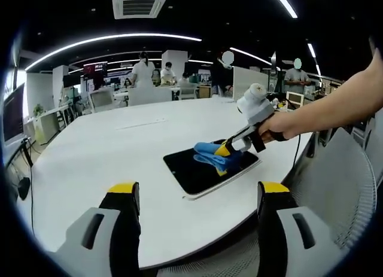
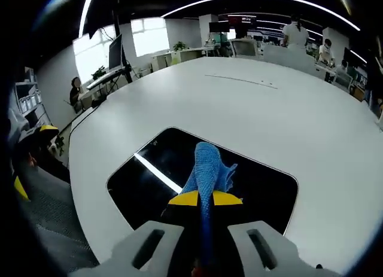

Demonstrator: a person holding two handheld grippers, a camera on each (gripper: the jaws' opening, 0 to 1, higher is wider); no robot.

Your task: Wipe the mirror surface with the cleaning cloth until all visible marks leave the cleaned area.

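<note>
meanwhile right gripper (image 2: 206, 199) fingers clamp blue cloth (image 2: 207, 164) on mirror (image 2: 149, 181); left gripper (image 1: 197, 199) fingers apart, white table (image 1: 108, 145) bare around

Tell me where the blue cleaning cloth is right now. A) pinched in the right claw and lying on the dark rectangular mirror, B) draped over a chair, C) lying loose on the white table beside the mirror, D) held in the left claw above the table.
A: the right claw is closed on the blue cleaning cloth, which lies on the dark rectangular mirror; the left claw is open and holds nothing.
</note>
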